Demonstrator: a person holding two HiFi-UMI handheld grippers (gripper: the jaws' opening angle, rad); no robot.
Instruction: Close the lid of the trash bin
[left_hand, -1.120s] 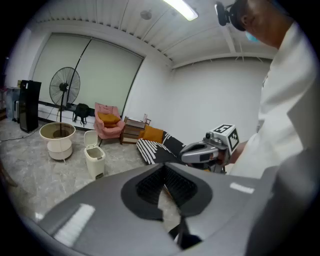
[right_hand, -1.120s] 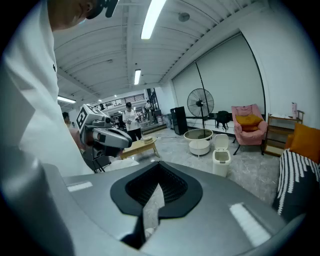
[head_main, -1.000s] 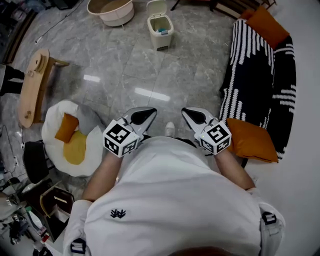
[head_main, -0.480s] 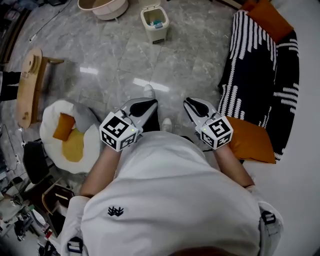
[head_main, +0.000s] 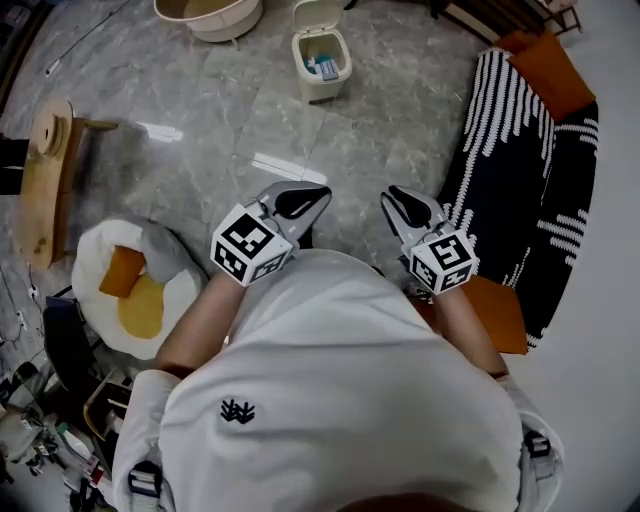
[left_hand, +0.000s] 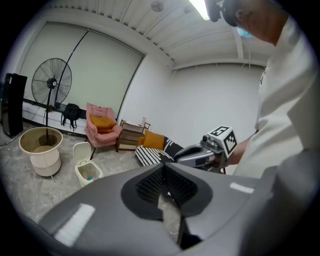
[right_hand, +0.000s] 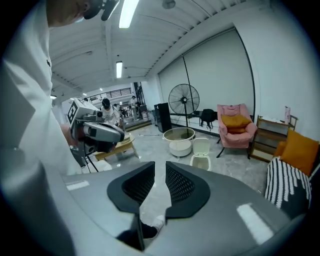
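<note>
A small cream trash bin (head_main: 323, 66) stands on the grey marble floor far ahead, its lid (head_main: 312, 14) tipped up and something blue inside. It also shows in the left gripper view (left_hand: 88, 170) and in the right gripper view (right_hand: 201, 160). My left gripper (head_main: 312, 198) is held in front of the person's body, well short of the bin; its pads (left_hand: 150, 182) meet at the tips with nothing between them. My right gripper (head_main: 396, 198) is level with it. Its pads (right_hand: 181, 184) stand a narrow gap apart, empty.
A beige basin (head_main: 210, 15) sits left of the bin. A wooden stool (head_main: 45, 175) and a white floor cushion (head_main: 150, 260) lie at the left. A black-and-white striped sofa (head_main: 520, 170) with orange cushions (head_main: 548, 75) runs along the right.
The person has stepped forward over the floor, and the view has shifted. Both grippers keep the same pose in front of the body. The bin's lid stays up.
</note>
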